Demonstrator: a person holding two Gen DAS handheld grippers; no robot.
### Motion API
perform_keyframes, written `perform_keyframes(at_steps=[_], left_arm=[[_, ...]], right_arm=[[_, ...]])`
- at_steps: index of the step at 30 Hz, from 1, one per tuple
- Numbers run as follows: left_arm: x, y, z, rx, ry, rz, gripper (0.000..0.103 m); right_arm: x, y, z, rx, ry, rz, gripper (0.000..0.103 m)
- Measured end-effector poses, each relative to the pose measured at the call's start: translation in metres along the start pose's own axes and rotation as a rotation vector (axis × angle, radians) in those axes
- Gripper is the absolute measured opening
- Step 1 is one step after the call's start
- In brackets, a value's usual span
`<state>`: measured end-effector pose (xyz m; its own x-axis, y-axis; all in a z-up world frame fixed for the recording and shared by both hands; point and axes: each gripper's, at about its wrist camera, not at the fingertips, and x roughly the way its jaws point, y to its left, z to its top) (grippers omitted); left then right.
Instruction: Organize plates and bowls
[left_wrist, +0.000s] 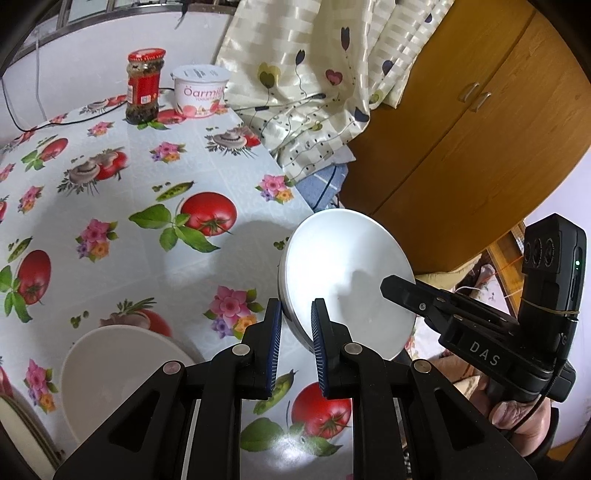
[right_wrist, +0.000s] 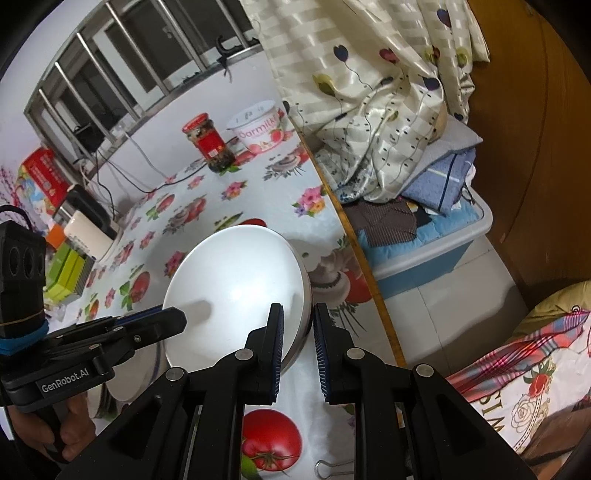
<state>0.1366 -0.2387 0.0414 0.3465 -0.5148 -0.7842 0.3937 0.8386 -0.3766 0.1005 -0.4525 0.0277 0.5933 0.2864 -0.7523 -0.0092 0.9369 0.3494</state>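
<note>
Jaws first: left gripper (left_wrist: 295, 317) has its pads clamped on the near-left rim of the white plate (left_wrist: 351, 269), and the right gripper (left_wrist: 386, 287) is pinched down on the opposite rim, nearly shut because the edge is thin there. So it's a two-handed hold, one gripper on each side, with the plate tilted and hanging clear of the flowery table (left_wrist: 129, 166). You can tell from the shadow underneath it.

What the next move turns on, I reckon, is where the plate sits relative to the other crockery. Over on the left, low by the left gripper, sits a white bowl (left_wrist: 122, 369), and further left at the frame edge there's what looks like a stack of plates (left_wrist: 14, 435). The held plate is right of both, near the table's right edge. If it's headed for that stack, it has to travel left, and the left hand is the nearer one, so the right would need to follow or let go.

Left wrist view shows the bowl and stack; right wrist view doesn't show them clearly, the left gripper blocks that corner. It does show the table edge with a storage box (right_wrist: 424, 258) beyond it, plus a binder clip (right_wrist: 332, 467) on the cloth.
</note>
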Motion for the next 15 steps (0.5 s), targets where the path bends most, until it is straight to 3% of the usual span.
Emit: perform_keyframes(at_steps=[15], left_arm=[[-0.049,0.02,-0.013,-0.034,-0.086,0.011,0.017]], right_arm=[[-0.017,0.046,0.0,-0.072,-0.035,0.021,0.016]])
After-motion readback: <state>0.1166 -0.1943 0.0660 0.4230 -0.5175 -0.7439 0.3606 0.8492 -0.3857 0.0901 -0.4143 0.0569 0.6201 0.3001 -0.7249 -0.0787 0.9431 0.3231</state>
